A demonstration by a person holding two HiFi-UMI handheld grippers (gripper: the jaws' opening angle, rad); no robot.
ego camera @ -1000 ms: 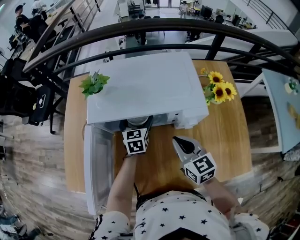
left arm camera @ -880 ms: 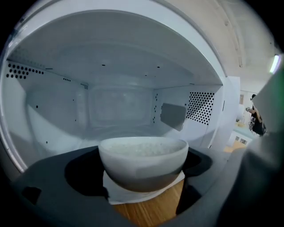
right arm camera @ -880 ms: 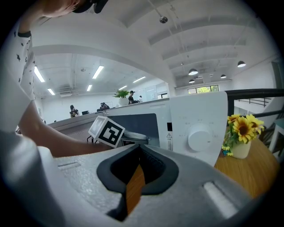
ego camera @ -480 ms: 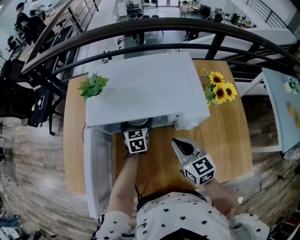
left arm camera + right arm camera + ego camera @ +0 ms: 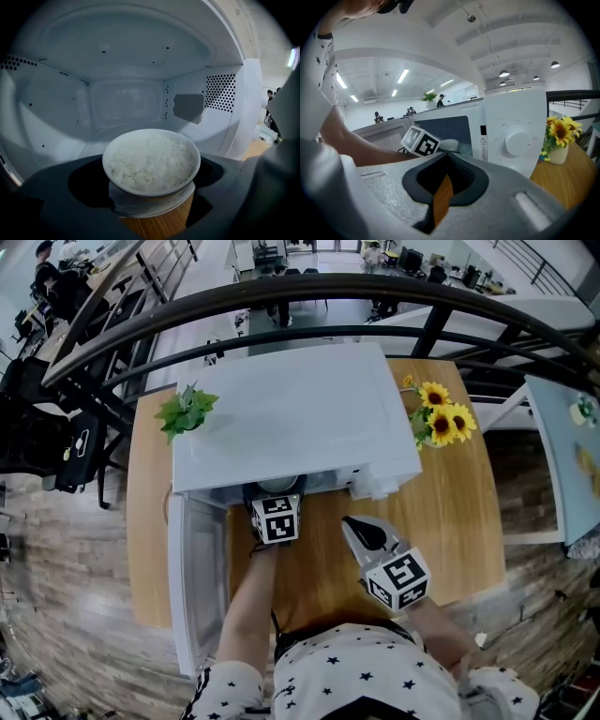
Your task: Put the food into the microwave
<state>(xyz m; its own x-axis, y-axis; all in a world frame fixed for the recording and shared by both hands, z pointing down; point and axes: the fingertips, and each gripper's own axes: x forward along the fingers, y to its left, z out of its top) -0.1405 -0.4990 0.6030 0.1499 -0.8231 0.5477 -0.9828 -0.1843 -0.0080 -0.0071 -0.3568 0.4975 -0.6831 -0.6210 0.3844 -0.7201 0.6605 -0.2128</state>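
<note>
Bright, even light fills the head view; fisheye distortion bends the railing (image 5: 309, 296) at the top. The microwave cavity (image 5: 126, 93) looks dim and bluish, corners vignetted black. Ceiling strip lights (image 5: 402, 76) glare upper left in the right gripper view.

Free room around bowl (image 5: 151, 161) inside microwave (image 5: 126, 105)

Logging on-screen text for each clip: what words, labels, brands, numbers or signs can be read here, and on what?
No word, brand or number is readable.
Warning triangle sign: on the microwave front panel, no legible text beside it.
Marks around the knob: too small to read.
Left marker cube, right marker cube: black-and-white square patterns, not text.
</note>
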